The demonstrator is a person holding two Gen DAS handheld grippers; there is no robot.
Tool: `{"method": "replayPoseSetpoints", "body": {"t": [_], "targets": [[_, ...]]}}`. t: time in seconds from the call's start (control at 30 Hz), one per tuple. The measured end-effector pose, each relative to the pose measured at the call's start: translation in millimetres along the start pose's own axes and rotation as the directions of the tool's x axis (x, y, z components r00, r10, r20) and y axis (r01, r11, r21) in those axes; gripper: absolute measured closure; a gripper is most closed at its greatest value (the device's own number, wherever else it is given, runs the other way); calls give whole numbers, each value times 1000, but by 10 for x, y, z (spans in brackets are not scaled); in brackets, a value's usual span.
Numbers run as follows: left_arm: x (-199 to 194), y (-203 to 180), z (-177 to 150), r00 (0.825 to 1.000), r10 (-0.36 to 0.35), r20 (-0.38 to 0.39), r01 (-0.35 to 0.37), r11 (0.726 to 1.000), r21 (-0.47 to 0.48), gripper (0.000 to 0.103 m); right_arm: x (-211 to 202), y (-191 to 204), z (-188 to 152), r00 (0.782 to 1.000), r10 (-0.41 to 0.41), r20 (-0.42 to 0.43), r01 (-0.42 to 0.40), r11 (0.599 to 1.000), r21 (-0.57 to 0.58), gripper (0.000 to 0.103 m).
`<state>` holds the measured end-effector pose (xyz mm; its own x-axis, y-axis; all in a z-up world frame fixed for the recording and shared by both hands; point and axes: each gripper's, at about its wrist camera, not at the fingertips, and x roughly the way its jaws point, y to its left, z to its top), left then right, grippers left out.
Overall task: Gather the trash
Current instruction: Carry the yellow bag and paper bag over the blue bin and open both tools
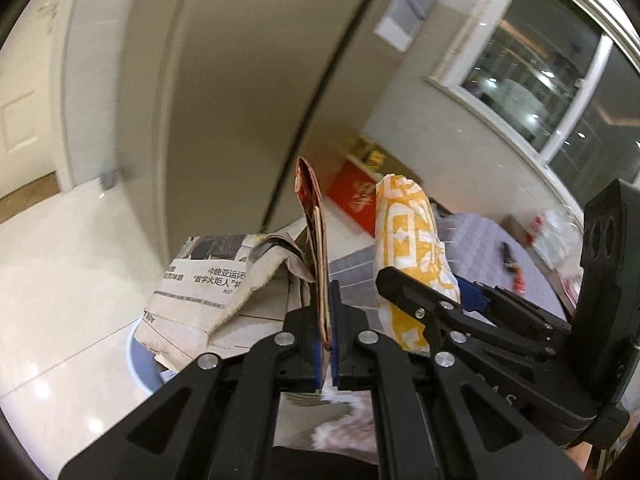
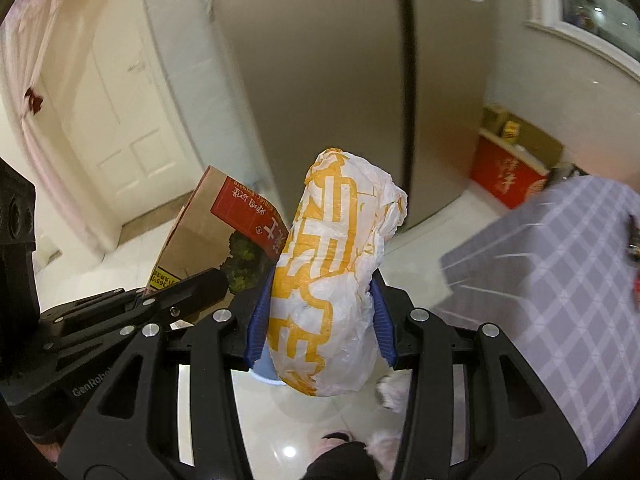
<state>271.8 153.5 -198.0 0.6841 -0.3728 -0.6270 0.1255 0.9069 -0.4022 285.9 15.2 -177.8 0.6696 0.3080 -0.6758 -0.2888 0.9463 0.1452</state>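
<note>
Right gripper (image 2: pixel 320 320) clamps crinkled, bulging wrapper (image 2: pixel 332 272).

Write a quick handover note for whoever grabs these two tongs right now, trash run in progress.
Left tongs: shut on a flat red and brown cardboard piece, held edge-up.
Right tongs: shut on a white and yellow wrapped bundle.
Bin: a pale blue bin sits on the floor below the left tongs, with newspaper already sticking out of it.
Done: both items picked up and carried beside the checked table.
Left: drop both into the bin. Small items remain on the table; what they are is unclear.
</note>
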Motion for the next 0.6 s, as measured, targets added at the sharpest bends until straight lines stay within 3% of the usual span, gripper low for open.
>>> {"method": "replayPoseSetpoints", "body": {"t": [0.2,0.37,0.6], "targets": [[141,545,-66,998,56,-40,-59,995,-86,100,556,376,-82,996,40,-81,-44,998,-48,59],[319,880,-115,994,75,-81,-86,988,-130,100,831,435,-134,991,51,-122,-58,997,-52,59],[555,1056,-71,990,77,-116,-94,984,-150,99,1093,431,-159,988,50,-148,-56,998,-39,59]]}}
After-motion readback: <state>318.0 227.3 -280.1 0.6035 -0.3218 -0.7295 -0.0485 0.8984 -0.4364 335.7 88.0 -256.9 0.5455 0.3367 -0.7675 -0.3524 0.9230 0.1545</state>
